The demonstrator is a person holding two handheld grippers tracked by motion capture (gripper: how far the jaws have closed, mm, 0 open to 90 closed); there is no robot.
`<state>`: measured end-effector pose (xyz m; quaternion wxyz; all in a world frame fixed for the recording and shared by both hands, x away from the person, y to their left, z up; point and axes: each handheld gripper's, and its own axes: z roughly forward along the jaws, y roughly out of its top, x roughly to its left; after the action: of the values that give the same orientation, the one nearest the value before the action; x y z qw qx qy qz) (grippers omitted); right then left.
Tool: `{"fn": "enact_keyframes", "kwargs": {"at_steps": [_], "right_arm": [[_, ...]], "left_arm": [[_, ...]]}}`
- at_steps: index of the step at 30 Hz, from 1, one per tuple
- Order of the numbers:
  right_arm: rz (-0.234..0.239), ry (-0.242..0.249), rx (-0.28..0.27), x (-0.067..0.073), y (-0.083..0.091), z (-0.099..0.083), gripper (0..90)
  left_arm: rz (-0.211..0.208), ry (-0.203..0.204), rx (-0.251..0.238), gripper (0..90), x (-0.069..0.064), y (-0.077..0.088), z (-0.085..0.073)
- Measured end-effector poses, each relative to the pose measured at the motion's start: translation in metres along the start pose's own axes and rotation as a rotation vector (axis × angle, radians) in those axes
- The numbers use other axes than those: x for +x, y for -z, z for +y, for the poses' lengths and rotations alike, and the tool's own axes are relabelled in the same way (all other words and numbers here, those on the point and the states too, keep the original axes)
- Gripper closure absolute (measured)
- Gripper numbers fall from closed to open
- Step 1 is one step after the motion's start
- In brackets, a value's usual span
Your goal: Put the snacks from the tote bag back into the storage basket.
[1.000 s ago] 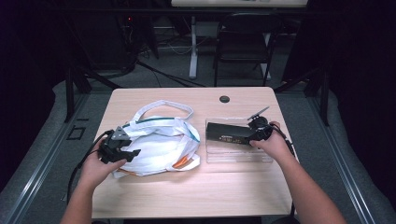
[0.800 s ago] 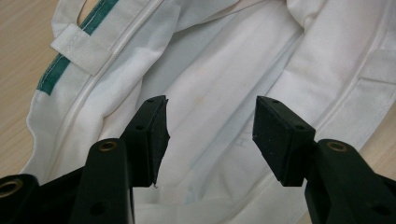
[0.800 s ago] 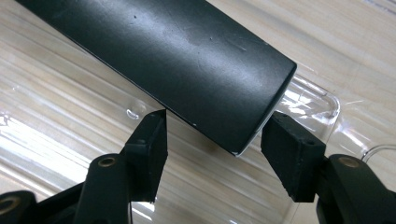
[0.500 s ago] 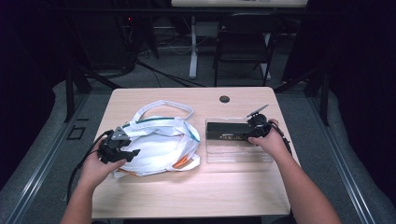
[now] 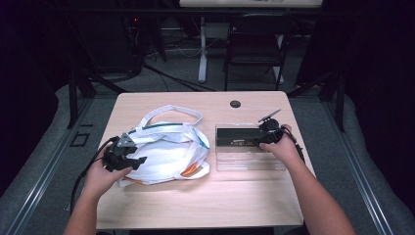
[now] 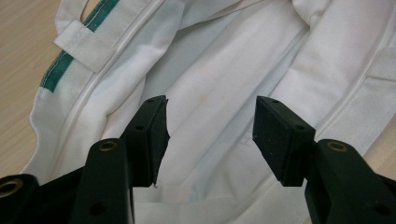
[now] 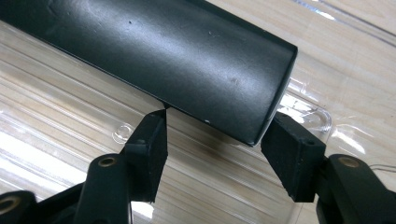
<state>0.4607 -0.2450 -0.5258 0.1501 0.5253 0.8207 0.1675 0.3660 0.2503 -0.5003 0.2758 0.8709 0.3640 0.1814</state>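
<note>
Right gripper (image 7: 212,135) view: jaws apart astride the black box (image 7: 154,56) end, seemingly untouching; left gripper (image 6: 210,123) jaws wide over the white bag (image 6: 215,70).

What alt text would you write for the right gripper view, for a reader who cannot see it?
The right gripper is open, one jaw on each side of the end of a black box. The box lies on a clear plastic tray, which rests on a light wooden table.

No legible text, only blurred marks on black box (image 5: 241,137).
</note>
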Motion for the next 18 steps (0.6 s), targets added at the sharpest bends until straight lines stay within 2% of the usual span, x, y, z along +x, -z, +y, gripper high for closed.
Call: {"fn": "enact_keyframes", "kwargs": {"at_steps": [4, 10, 16, 18], "right_arm": [[0.007, 0.006, -0.001, -0.001, 0.002, 0.0, 41.1], [0.011, -0.008, -0.031, 0.0, 0.01, -0.002, 40.3], [0.008, 0.005, -0.034, 0.003, 0.023, -0.004, 40.6], [0.016, 0.0, -0.055, 0.005, 0.029, -0.004, 41.3]], "left_arm": [[0.003, 0.001, -0.001, 45.2, 0.0, 0.0, 0.0], [0.007, 0.002, -0.003, 45.2, 0.0, 0.001, 0.0], [0.008, -0.001, -0.004, 45.1, 0.0, 0.001, 0.0], [0.008, 0.0, -0.004, 45.1, 0.0, 0.001, 0.0]]}}
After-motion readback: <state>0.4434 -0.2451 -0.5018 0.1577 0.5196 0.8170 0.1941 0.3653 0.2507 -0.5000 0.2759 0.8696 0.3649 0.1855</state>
